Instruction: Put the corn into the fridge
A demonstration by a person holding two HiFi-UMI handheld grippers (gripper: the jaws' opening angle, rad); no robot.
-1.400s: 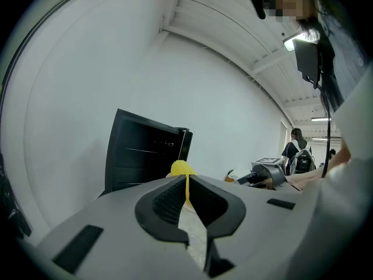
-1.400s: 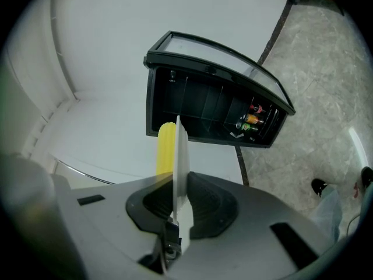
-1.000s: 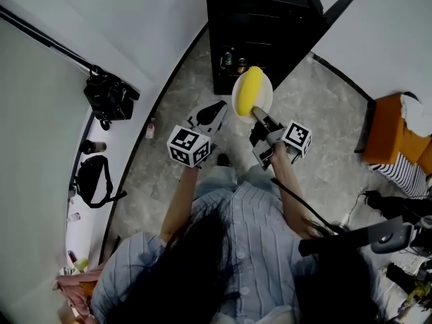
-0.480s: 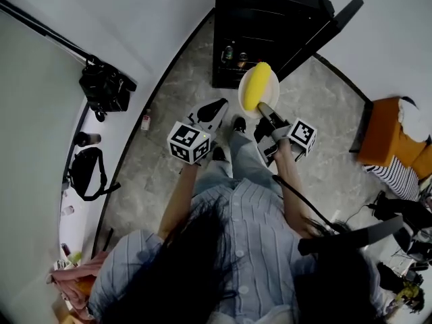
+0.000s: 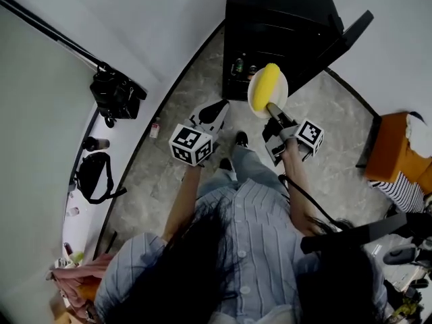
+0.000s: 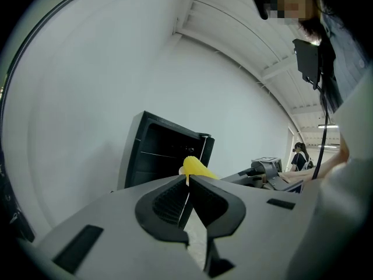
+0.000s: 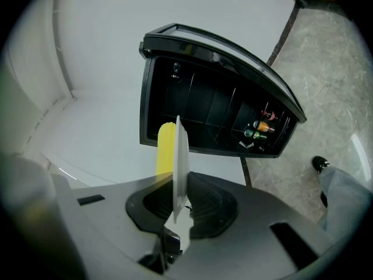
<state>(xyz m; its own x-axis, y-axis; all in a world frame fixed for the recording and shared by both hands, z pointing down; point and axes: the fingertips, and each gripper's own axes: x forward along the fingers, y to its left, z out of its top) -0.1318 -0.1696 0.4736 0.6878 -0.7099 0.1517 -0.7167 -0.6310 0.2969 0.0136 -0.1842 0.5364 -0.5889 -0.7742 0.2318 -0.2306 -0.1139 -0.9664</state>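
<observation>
1. Your right tongs (image 5: 272, 108) are clenched on the near rim of a white plate (image 5: 281, 97).
2. The corn (image 5: 266, 85) lies on that plate, running from near rim to far rim, held in the air in front of the open black fridge (image 5: 277, 19).
3. Your left tongs (image 5: 217, 108) are clenched on nothing, just left of the plate.
4. Bottles (image 5: 243, 67) stand low inside the fridge.

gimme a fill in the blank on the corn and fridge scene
The right claw is shut on the rim of a white ____.
The corn on it is ____ in colour.
The door of the black fridge stands ____.
The left claw is shut and holds ____.
Missing: plate, yellow, open, nothing.
</observation>
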